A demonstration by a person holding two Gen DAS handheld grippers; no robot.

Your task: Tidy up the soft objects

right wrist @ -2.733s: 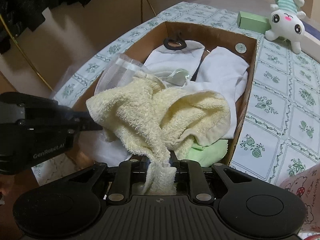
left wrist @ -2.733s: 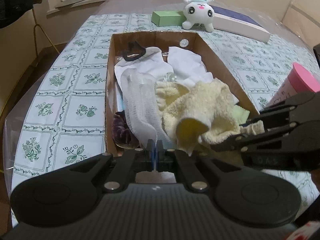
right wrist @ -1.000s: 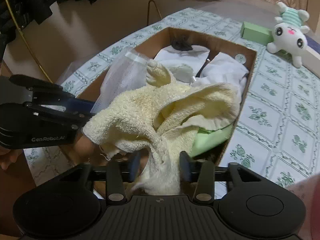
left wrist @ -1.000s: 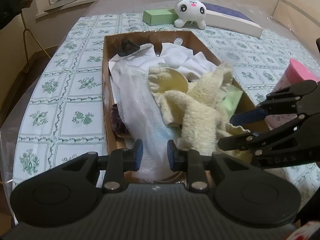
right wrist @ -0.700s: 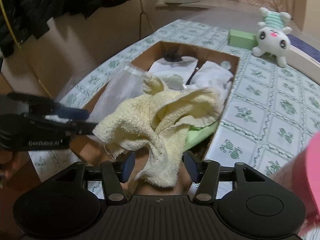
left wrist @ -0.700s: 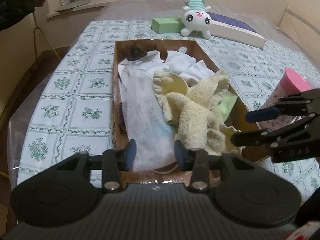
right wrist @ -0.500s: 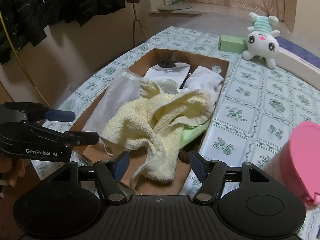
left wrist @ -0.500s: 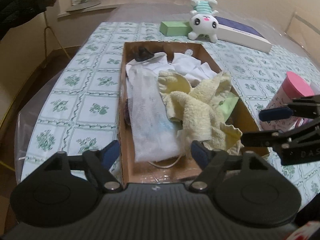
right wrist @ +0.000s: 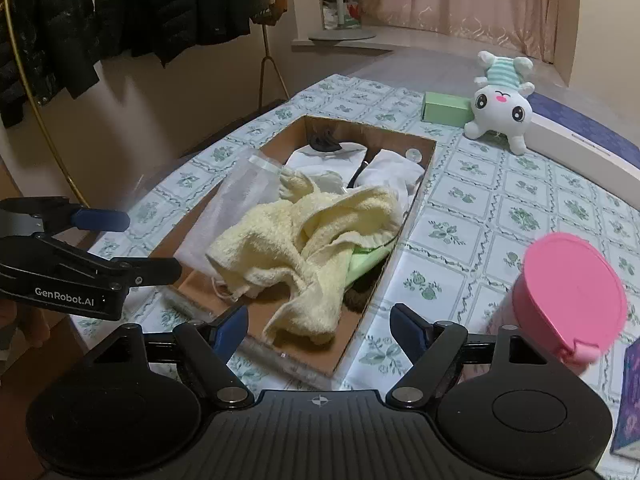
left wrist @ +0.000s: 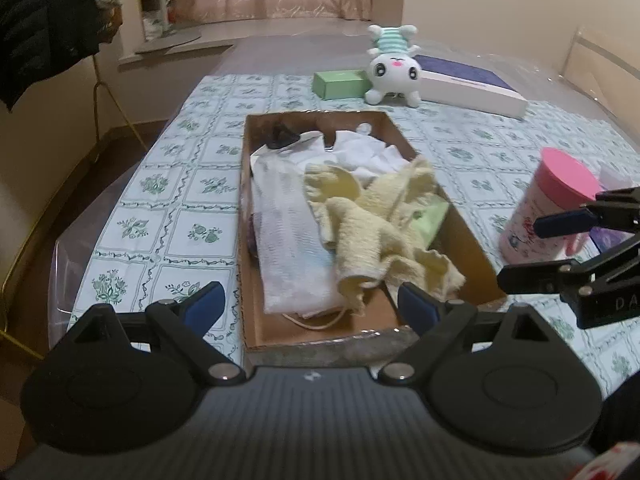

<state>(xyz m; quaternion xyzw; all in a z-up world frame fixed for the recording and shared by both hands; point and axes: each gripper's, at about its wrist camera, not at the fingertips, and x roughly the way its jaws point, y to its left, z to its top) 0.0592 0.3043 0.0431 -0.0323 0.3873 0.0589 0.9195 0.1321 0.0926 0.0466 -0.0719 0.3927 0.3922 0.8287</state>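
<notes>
Hovering at the near left of the box (left wrist: 460,216), the left gripper (left wrist: 312,306) has its fingers spread wide and empty. Inside the box lie a mesh bag (left wrist: 286,236) on the left, a yellow towel (left wrist: 376,224) heaped beside it over a green cloth (left wrist: 434,216). The right gripper (right wrist: 318,326) hangs spread and empty at the near right, next to a pink cup (right wrist: 568,296).

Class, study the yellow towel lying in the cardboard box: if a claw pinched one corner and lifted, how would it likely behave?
The yellow towel lies crumpled in loose folds, so it would probably hang limp. Its fluffy pile suggests the grip would not slip easily. It overlaps a green cloth in the cardboard box, which it might drag along.
</notes>
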